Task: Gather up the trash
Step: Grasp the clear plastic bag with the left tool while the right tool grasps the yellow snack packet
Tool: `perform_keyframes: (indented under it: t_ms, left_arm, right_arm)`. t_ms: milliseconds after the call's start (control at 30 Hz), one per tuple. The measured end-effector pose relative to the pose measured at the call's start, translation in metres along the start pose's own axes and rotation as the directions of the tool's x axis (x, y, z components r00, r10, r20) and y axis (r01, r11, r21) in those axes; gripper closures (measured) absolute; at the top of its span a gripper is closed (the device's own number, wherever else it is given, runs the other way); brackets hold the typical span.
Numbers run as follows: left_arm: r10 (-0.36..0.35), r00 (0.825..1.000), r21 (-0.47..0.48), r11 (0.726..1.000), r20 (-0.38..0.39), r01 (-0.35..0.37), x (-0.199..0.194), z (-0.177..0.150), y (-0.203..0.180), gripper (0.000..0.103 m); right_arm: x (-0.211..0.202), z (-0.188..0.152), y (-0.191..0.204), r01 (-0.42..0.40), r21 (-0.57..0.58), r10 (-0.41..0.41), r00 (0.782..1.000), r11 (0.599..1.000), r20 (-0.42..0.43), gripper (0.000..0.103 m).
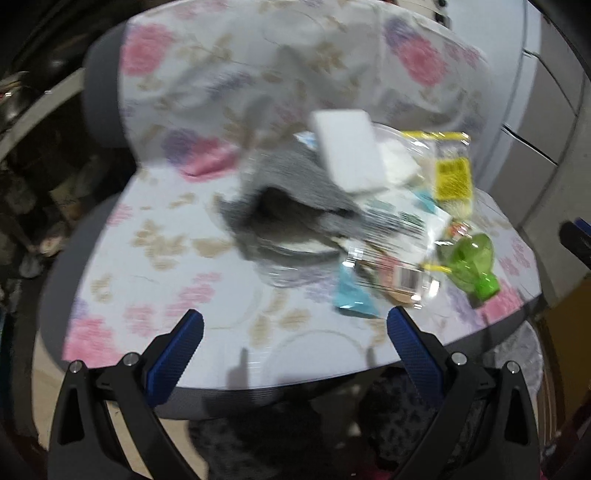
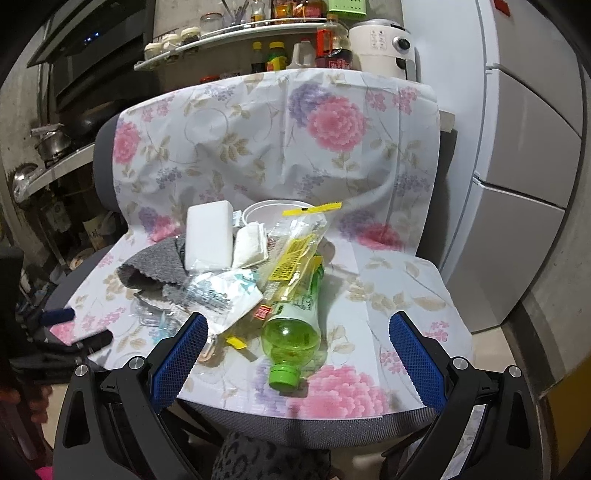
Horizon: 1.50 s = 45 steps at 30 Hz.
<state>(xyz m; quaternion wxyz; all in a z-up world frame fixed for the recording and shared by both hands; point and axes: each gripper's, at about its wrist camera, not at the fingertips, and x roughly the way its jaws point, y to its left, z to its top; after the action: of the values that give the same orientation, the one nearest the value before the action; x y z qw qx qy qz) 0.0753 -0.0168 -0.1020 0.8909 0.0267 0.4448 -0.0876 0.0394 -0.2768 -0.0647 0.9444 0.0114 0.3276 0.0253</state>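
From the left wrist view, which is smeared by motion, a chair (image 1: 110, 258) draped in a flowered cloth (image 1: 166, 229) carries a loose pile of trash (image 1: 351, 206) on the right half of its seat. The pile looks dumped rather than arranged: a grey cloth (image 1: 280, 199) lies under a white block (image 1: 347, 147), clear wrappers (image 1: 402, 236) spill toward the front edge, a yellow-labelled bag (image 1: 452, 177) sits at the far right, and a green bottle (image 1: 472, 262) lies on its side beside it. The left tool (image 1: 295, 343) hovers over the seat's front edge, its blue pads spread wide, released and holding nothing; it touches no item, and the pile is ahead of it and to the right.

From the right wrist view, sharper, the same heap sits mid-seat. The bottle (image 2: 291, 332) lies with its cap (image 2: 282, 376) pointing toward the camera, nearest of all the items, its body partly tucked under the bag (image 2: 291, 254). The block (image 2: 208, 236) leans on the grey cloth (image 2: 155, 266), with a white lid (image 2: 273, 210) behind. The right tool (image 2: 295, 343) is also fully spread and empty; the bottle lies between its two pads as seen, though whether the tool is down at its level cannot be told. That framing suggests the bottle is the likely first pick. The left tool (image 2: 74, 328) shows at the seat's left edge. A fridge (image 2: 517, 184) stands to the right, and shelves of jars (image 2: 236, 29) behind.
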Motion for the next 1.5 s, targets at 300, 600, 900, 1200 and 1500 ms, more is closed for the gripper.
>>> perform_keyframes:
  t_ms: [300,600,900,1200,1500]
  left_arm:
    - [-0.146,0.989,0.036,0.989,-0.018,0.147,0.049,0.004,-0.038,0.006]
    - [-0.090,0.995,0.104,0.990,-0.032,0.093,0.077,0.005,-0.066,0.007]
    - [-0.086,0.996,0.105,0.991,-0.028,0.088,0.094,0.003,-0.062,0.010]
    - [-0.135,0.991,0.065,0.989,0.020,0.133,0.064,-0.001,-0.055,0.058]
    - [-0.243,0.958,0.033,0.970,0.151,0.241,0.014,0.006,-0.036,0.102]
  right_arm:
    - [0.017,-0.005,-0.021,0.000,0.020,0.001,1.000,1.000,-0.031,0.006]
    - [0.025,-0.010,-0.039,0.000,0.038,0.002,0.999,0.999,-0.048,0.006]
    - [0.030,-0.016,-0.041,-0.004,0.041,0.007,0.998,0.999,-0.070,0.006]
    - [0.019,-0.018,-0.036,0.016,0.019,-0.015,0.998,1.000,-0.058,0.006]
    - [0.011,-0.021,-0.025,0.004,0.006,-0.004,0.999,1.000,-0.047,0.006]
